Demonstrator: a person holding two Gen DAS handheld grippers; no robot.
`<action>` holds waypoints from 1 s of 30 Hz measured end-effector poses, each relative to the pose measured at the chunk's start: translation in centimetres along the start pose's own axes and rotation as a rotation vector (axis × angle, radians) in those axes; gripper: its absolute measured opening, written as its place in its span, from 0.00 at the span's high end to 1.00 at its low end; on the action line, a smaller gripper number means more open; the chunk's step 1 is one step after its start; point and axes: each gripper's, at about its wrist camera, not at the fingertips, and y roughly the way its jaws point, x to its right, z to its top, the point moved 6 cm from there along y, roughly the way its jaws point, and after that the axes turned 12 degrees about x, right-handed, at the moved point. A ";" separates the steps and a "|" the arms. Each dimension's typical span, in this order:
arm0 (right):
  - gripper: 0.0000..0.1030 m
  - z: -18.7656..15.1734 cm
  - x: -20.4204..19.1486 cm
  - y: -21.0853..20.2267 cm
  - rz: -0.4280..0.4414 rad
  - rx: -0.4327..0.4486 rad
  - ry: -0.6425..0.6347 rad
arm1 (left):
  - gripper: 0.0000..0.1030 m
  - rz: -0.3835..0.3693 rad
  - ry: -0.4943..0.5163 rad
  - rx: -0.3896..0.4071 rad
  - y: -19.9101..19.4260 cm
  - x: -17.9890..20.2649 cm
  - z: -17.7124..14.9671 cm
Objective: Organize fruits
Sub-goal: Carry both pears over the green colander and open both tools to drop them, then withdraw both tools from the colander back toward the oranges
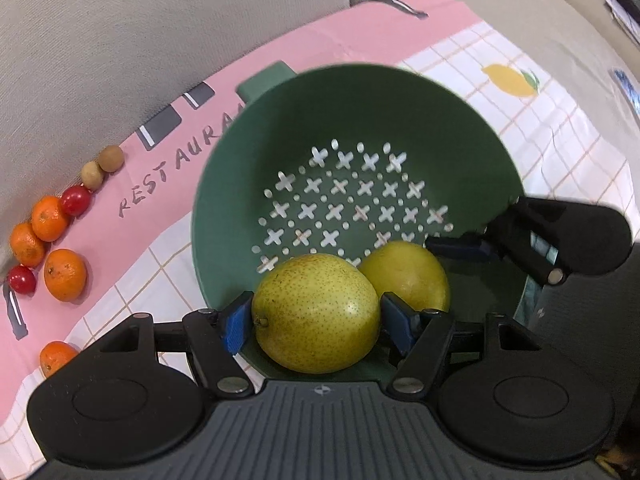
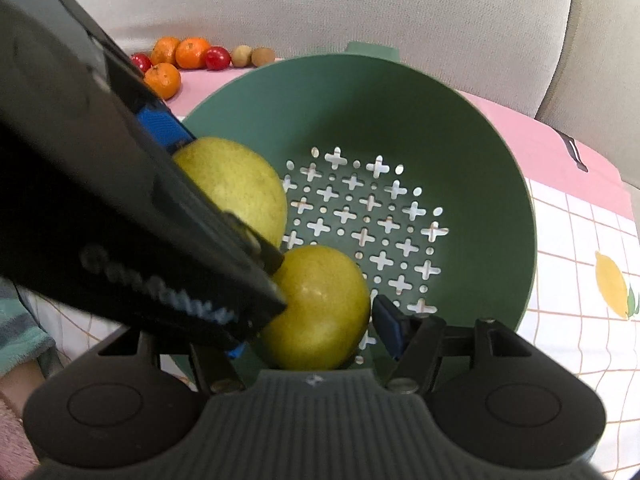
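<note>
Both claws are reaching down into the green colander (image 1: 360,120). Left gripper (image 1: 316,320) is clamping the nearer pear (image 1: 316,314), blue pads pressing on both flanks. Right gripper (image 2: 312,332) is straddling the second pear (image 2: 320,308); its one visible pad is standing just clear of the skin (the other is hidden behind the left tool), so I am reading it as loose. Crowding is the risk: the two pears are touching inside the colander, and lifting one may roll the other or knock the neighbouring claw. Skins are looking yellow-green, speckled and smooth. Beyond the colander, tangerines (image 1: 64,276), cherry tomatoes (image 1: 76,200) and small brown fruits (image 1: 110,159) are waiting.
</note>
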 end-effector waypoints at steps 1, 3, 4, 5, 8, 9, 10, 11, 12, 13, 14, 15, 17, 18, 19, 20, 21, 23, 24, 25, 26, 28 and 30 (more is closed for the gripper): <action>0.37 0.0 0.1 -0.2 0.004 -0.002 0.001 | 0.24 0.002 0.001 0.000 0.0 0.1 -0.1; 0.33 -0.7 0.7 0.1 0.006 0.004 0.001 | 0.24 0.002 0.003 0.005 -0.3 0.1 -0.1; 0.28 -0.7 0.7 0.0 0.001 0.006 0.001 | 0.24 0.002 0.001 0.007 -0.5 0.1 0.0; 0.27 -0.7 0.8 -0.2 -0.002 0.011 0.002 | 0.24 0.002 -0.002 0.013 -0.8 0.1 0.0; 0.25 -0.9 0.8 -0.4 -0.012 0.021 0.003 | 0.24 0.015 -0.002 0.062 -2.1 -0.2 0.4; 0.22 -1.7 0.7 0.3 -0.012 0.030 0.008 | 0.23 0.017 -0.008 0.076 -2.6 -0.4 0.5; 0.19 -1.6 0.8 0.1 -0.014 0.038 0.014 | 0.23 0.012 -0.021 0.093 -3.2 -0.5 0.6; 0.18 -1.5 0.7 -0.2 -0.018 0.044 0.016 | 0.23 0.003 -0.037 0.110 -3.8 -0.7 0.7; 0.18 -1.5 0.4 -0.4 -0.026 0.052 0.012 | 0.23 -0.003 -0.049 0.126 -4.4 -0.8 0.8; 0.17 -1.4 0.3 -0.7 -0.033 0.057 0.008 | 0.23 -0.006 -0.060 0.144 -5.1 -0.9 0.8; 0.16 -1.3 0.2 -0.9 -0.041 0.064 0.002 | 0.23 -0.005 -0.066 0.162 -5.8 -1.0 0.8; 0.12 -1.1 0.1 -1.2 -0.050 0.072 -0.002 | 0.23 -0.002 -0.069 0.176 -6.3 -1.1 0.8; 0.10 -0.9 -0.1 -1.6 -0.060 0.092 -0.009 | 0.23 0.006 -0.075 0.204 -7.4 -1.3 0.7; 0.10 -0.8 -0.2 -1.9 -0.066 0.102 -0.010 | 0.23 0.013 -0.082 0.219 -8.0 -1.6 0.5; 0.10 -0.7 -0.4 -2.2 -0.074 0.111 -0.011 | 0.23 0.017 -0.088 0.229 -8.5 -1.8 0.5; 0.09 -0.6 -0.5 -2.5 -0.081 0.121 -0.011 | 0.23 0.024 -0.095 0.241 -9.0 -2.1 0.3; 0.09 -0.4 -0.7 -2.8 -0.084 0.131 -0.015 | 0.23 0.032 -0.102 0.253 -9.5 -2.4 0.1; 0.08 -0.2 -1.1 -3.3 -0.090 0.147 -0.020 | 0.23 0.051 -0.116 0.274 -10.5 -3.2 -0.3; 0.08 -0.2 -1.4 -3.5 -0.094 0.154 -0.024 | 0.23 0.060 -0.124 0.285 -10.9 -3.6 -0.6; 0.08 -0.2 -1.7 -3.8 -0.098 0.159 -0.029 | 0.23 0.071 -0.132 0.298 -11.4 -4.0 -0.8; 0.08 -0.1 -2.0 -4.0 -0.102 0.166 -0.036 | 0.23 0.080 -0.138 0.308 -11.9 -4.3 -1.1; 0.07 0.0 -2.6 -4.5 -0.115 0.180 -0.052 | 0.23 0.101 -0.151 0.332 -12.9 -5.0 -1.7; 0.07 0.2 -3.3 -4.8 -0.122 0.194 -0.067 | 0.23 0.120 -0.164 0.355 -13.8 -5.8 -2.3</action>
